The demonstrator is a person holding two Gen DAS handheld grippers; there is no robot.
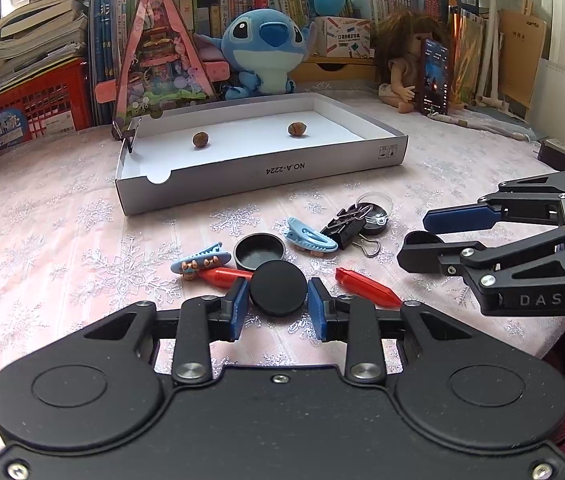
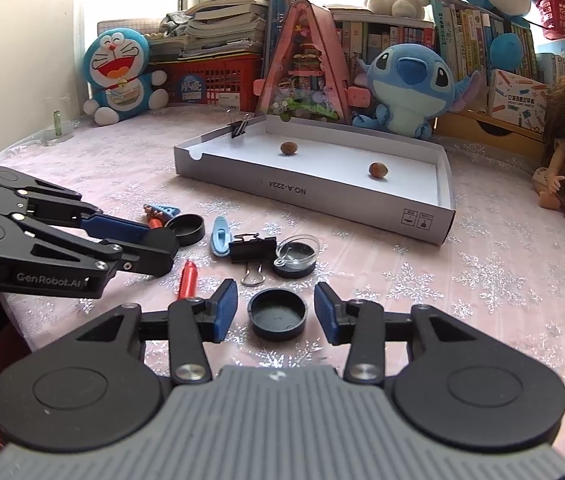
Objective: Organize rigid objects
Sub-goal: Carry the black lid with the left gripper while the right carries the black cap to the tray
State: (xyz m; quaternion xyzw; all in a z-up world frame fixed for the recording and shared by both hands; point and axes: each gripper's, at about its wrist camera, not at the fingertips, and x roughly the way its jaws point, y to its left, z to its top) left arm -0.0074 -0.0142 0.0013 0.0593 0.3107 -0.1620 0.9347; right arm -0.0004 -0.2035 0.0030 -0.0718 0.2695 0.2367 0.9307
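My left gripper point(image 1: 278, 286) is shut on a flat black round cap point(image 1: 278, 294), with both blue pads pressed to its rim just above the table. In the right wrist view, another black cap point(image 2: 278, 317) lies hollow side up on the pink cloth between the spread fingers of my right gripper point(image 2: 276, 306), and the pads stand clear of it. A third black cap point(image 1: 259, 252) rests beyond. The white shallow box point(image 1: 262, 176) holds two brown nuts point(image 1: 201, 139) point(image 1: 294, 129).
In front of the box lie two blue hair clips point(image 1: 202, 262) point(image 1: 310, 238), two red crayons point(image 1: 366, 286) point(image 1: 222, 276), a black binder clip point(image 1: 346, 228) and a clear dish on a black cap point(image 2: 296, 254). Plush toys, books, a doll and a phone line the back.
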